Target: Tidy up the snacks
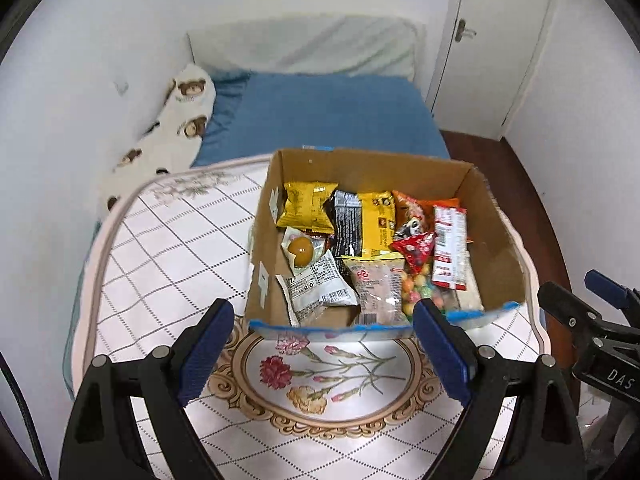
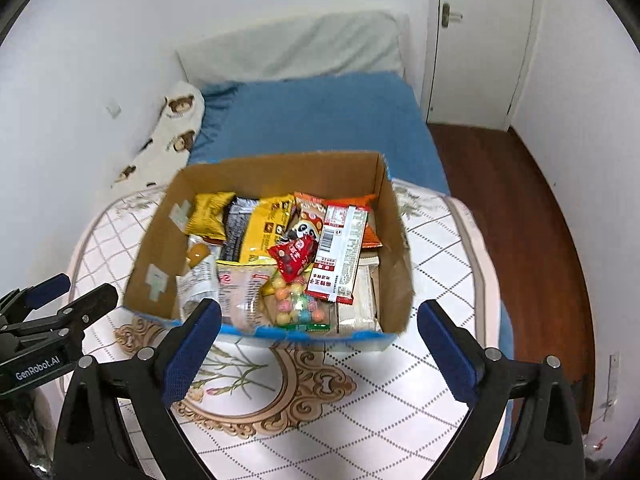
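On the round surface (image 1: 168,240) with a flower-print cloth stands an open box (image 1: 492,216), close to the far edge, and all the snacks are inside it. Two yellow bags (image 1: 308,210) and a black pack (image 1: 347,220) lie toward the far wall of the box, a red-and-white bar (image 2: 340,252) and a small red pouch (image 2: 294,256) lie on top, and a clear bag of coloured candy (image 2: 296,304) rests against the near wall. No snack is seen loose on the cloth, so the sorting looks finished or nearly so.

Both tongs are wide and empty. The left tongs (image 1: 324,324) hang above the cloth just in front of the box, with nothing between the blue pads (image 1: 208,348). The right tongs (image 2: 320,326) frame the near wall of the box in the same way, without touching it, and the left ones show beside them at the picture's edge. They are probably held clear like this so that the box can be checked from above. Behind the surface a bed (image 2: 320,120) with a blue sheet fills the room up to the door (image 2: 480,40).
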Demonstrator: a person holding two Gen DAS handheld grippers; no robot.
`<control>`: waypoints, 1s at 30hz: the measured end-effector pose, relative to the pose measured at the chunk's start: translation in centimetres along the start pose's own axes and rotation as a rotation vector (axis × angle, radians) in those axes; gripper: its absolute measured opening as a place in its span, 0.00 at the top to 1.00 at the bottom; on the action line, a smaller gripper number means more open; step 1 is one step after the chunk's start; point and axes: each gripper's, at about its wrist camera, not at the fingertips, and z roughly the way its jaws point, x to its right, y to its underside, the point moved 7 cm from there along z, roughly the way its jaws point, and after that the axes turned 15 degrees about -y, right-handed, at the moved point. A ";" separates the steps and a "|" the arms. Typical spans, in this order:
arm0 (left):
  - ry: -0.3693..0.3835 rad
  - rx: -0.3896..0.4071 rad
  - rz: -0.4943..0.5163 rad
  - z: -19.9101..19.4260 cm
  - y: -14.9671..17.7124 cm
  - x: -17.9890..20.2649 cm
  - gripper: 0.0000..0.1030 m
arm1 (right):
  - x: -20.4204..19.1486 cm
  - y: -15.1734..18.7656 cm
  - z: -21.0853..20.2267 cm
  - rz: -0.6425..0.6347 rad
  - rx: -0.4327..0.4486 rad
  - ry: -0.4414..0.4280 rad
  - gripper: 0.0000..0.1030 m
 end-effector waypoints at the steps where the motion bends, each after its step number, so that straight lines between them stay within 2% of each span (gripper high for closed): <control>1: -0.003 0.016 0.002 -0.8 0.2 -0.1 0.11 | -0.4 0.4 -1.3 -0.005 0.020 0.002 0.03; 8: -0.006 0.071 -0.009 -5.4 2.1 -1.0 0.11 | -2.4 2.6 -7.8 -0.028 0.106 0.012 0.02; 17: -0.031 0.112 -0.046 -9.1 4.2 -2.5 0.11 | -4.1 4.6 -13.1 -0.049 0.169 0.031 0.02; 23: -0.047 0.158 -0.028 -11.1 4.8 -2.7 0.11 | -5.1 5.5 -14.0 -0.054 0.171 0.019 0.02; 30: -0.052 0.164 -0.023 -11.3 5.0 -2.6 0.11 | -4.7 5.9 -13.8 -0.034 0.162 0.021 0.02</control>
